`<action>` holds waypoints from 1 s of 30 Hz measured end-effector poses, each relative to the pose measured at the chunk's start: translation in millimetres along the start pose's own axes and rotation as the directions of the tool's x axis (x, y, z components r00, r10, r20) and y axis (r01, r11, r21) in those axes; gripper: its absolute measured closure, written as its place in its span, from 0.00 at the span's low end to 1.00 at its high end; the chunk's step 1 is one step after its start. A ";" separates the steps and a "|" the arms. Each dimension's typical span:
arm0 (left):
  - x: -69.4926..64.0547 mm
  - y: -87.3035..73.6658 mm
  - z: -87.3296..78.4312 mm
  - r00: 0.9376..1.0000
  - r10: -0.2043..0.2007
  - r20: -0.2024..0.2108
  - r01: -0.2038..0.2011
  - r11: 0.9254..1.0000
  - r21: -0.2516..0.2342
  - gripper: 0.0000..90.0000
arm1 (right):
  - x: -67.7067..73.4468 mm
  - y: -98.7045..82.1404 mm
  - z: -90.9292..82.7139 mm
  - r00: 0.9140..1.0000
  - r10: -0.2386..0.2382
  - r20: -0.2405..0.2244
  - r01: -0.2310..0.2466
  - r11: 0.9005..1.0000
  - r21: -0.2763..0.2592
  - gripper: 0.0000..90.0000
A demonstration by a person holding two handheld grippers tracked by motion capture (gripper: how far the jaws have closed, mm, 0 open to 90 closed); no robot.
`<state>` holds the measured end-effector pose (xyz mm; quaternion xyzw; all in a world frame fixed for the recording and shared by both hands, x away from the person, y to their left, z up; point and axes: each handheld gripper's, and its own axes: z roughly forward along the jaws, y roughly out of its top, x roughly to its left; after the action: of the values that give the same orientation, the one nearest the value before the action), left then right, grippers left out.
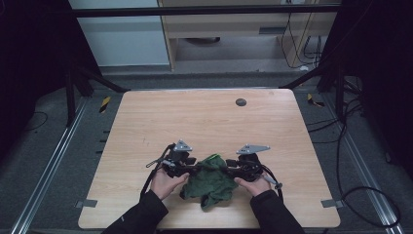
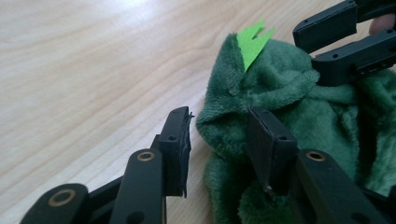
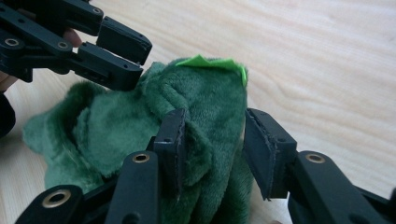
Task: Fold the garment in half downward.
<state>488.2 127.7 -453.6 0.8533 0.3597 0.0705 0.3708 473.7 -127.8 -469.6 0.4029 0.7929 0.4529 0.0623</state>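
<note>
Nearest the camera in the high view, two dark sleeves come in from the bottom edge, hands wrapped around the gear. The left tool point(image 1: 192, 168) sits at one side of a crumpled green plush cloth point(image 1: 212, 183), the right tool point(image 1: 233, 165) at the other, both pointing inward toward each other across the bundle. The cloth lies on the near part of the tabletop point(image 1: 204, 117), roughly centred between the hands.

In the left gripper view, the jaws stand apart; a rounded fold of the cloth point(image 2: 289, 102) pokes up into the gap and touches the right-hand pad, while the other pad stands clear of it over bare wood. Not clamped, then. A bright green felt crest point(image 2: 252, 42) sticks up from the plush just behind.

Over to the right gripper view: jaws parted here too, with a thick ridge of cloth point(image 3: 210, 107) between them, pressed against the left-hand pad; a sliver of space shows at the other. No firm pinch visible.

Farther off, a small dark round disc point(image 1: 240, 102) sits near the far edge.
</note>
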 end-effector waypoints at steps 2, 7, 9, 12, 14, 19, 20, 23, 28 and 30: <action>-0.9 -2.9 4.8 1.000 0.002 0.006 -0.002 1.000 0.016 0.66 | -0.7 -2.4 2.2 1.000 0.000 -0.006 0.000 1.000 0.014 0.66; -2.3 -6.3 11.4 1.000 0.011 0.015 -0.011 0.999 0.034 0.70 | -0.1 -6.1 3.8 1.000 0.001 -0.019 0.000 0.999 0.039 0.73; -3.5 -6.9 12.8 1.000 0.008 0.017 -0.009 0.999 0.041 0.75 | -0.8 -6.6 4.4 1.000 -0.007 -0.025 0.008 0.999 0.046 0.80; -4.1 -7.4 14.1 1.000 0.004 0.020 -0.005 0.999 0.044 0.87 | -0.3 -7.0 5.6 1.000 -0.009 -0.025 0.010 0.998 0.064 0.89; -5.7 -8.3 15.7 1.000 0.010 0.029 -0.011 0.999 0.052 0.95 | 0.1 -7.0 5.9 1.000 -0.012 -0.025 0.014 0.998 0.067 0.93; -7.2 -7.8 11.1 0.999 0.014 0.039 -0.016 0.999 0.042 1.00 | 1.3 -5.5 2.6 1.000 -0.017 -0.026 0.018 0.999 0.048 0.96; -7.8 -7.3 9.0 0.999 0.012 0.041 -0.013 0.999 0.033 1.00 | 1.1 -5.0 1.5 0.999 -0.022 -0.027 0.023 0.999 0.039 0.96; -8.8 -5.8 3.1 0.999 0.017 0.049 -0.018 1.000 0.020 1.00 | 2.7 -2.6 -4.2 0.999 -0.023 -0.028 0.023 1.000 0.016 0.96; -19.3 0.0 -22.9 0.997 0.051 0.058 -0.049 0.998 -0.046 1.00 | 8.6 2.3 -16.8 0.998 -0.044 -0.042 0.043 0.999 -0.030 0.96; -23.0 0.6 -30.6 0.996 0.062 0.059 -0.058 0.996 -0.064 1.00 | 11.7 3.2 -22.1 0.997 -0.055 -0.054 0.052 0.998 -0.043 0.96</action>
<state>459.9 129.9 -428.0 0.8537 0.3200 0.0669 0.4054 457.4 -133.6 -451.2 0.3675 0.7951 0.4785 0.0610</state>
